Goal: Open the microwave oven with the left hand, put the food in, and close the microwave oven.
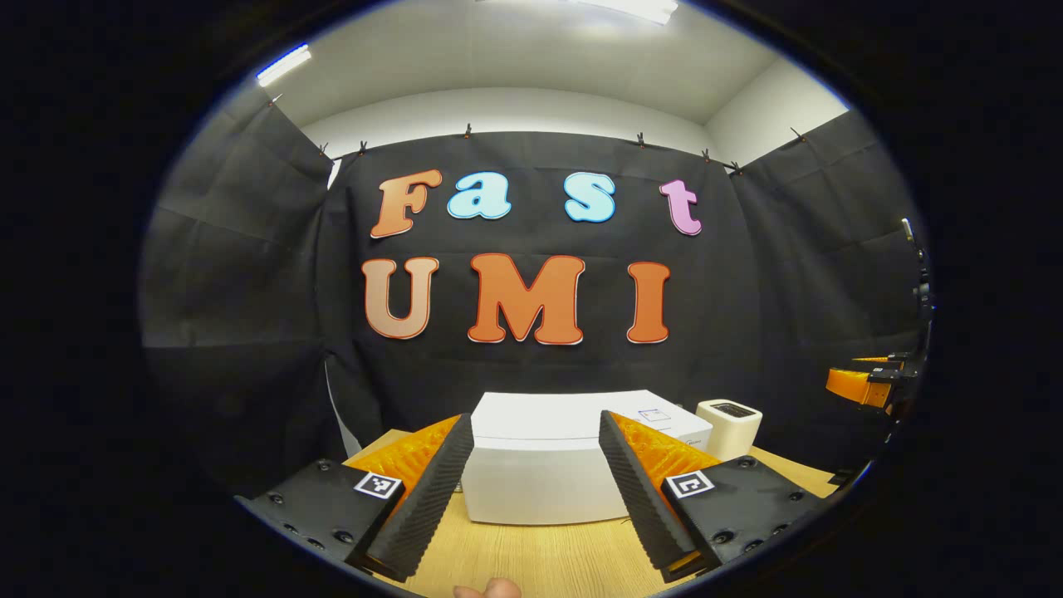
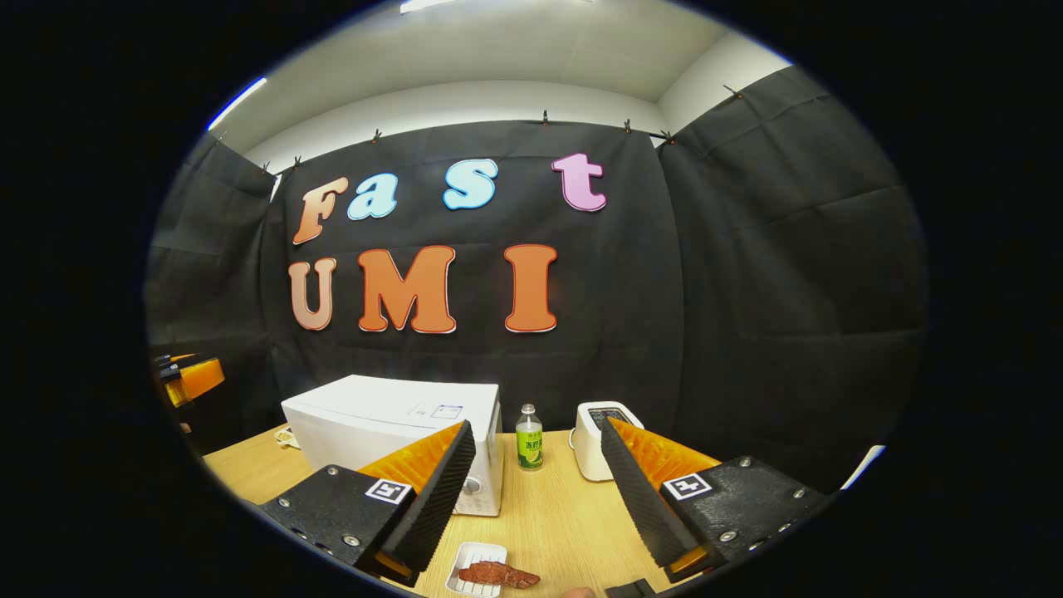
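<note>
On the wooden table [image 2: 548, 515], toward 12 o'clock from both grippers, sits the white microwave oven [image 1: 544, 465], door closed. Its top carries a small label [image 2: 446, 411] with a blue outline; print too small to read. In the right gripper view the control knob [image 2: 472, 487] shows on its front at the right end.

Right of the microwave oven stands a white toaster [image 2: 594, 440], slot up. Between the two stands a small upright bottle [image 2: 529, 438] with a green label; writing not legible.

Food [image 2: 498, 573]: a reddish-brown piece lying on a small white tray [image 2: 477, 567], at 6 o'clock in the right gripper view, near the table's front edge, apart from the microwave oven.

Left gripper [image 1: 536, 482]: level, aimed at the microwave oven, jaws wide apart, holding nothing. A fingertip [image 1: 490, 590] shows at 6 o'clock.

Right gripper [image 2: 538, 490]: level, above the table, jaws wide apart, holding nothing. Each finger base bears a square black-and-white marker [image 2: 686, 485].
</note>
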### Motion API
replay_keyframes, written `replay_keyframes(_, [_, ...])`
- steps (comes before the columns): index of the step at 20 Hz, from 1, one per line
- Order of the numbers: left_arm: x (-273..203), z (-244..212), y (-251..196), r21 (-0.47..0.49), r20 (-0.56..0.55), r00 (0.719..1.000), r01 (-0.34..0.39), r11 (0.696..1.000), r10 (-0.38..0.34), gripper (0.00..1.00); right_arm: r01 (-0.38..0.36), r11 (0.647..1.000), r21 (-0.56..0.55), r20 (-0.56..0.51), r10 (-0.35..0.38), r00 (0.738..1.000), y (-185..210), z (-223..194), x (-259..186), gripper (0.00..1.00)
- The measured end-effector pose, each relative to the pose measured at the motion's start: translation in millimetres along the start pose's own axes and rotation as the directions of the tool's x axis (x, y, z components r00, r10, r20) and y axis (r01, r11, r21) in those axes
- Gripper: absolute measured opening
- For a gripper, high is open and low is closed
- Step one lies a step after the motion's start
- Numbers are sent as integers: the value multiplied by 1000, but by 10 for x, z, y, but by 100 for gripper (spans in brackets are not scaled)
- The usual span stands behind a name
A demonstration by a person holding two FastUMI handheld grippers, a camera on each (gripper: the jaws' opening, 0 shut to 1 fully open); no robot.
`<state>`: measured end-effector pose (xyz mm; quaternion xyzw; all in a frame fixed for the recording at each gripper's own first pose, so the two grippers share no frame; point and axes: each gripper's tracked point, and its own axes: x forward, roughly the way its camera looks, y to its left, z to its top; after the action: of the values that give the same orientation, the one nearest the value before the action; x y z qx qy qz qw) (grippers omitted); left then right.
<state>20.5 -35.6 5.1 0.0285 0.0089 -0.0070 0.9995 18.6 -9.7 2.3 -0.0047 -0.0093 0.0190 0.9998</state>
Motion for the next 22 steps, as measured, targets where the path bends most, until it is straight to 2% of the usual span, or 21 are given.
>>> replay_keyframes(3, [84,-163,-266,6,-9,1000,25,1000,-25,99,10,1000,-8,0,-10,1000,-51,-51,17,94])
replay_keyframes(9, [325,-662,-975,-5,-30,992,121,993,-121,100,9,1000,-5,-11,-9,1000,-118,-157,34,94])
replay_keyframes(14, [617,-1158,-1459,-5,-85,983,163,987,-163,100,19,1000,-19,-10,-19,1000,-240,-213,40,94])
replay_keyframes(22, [1166,-1913,-1793,-35,-174,972,152,988,-155,100,67,997,-25,-51,-68,996,-591,-551,217,94])
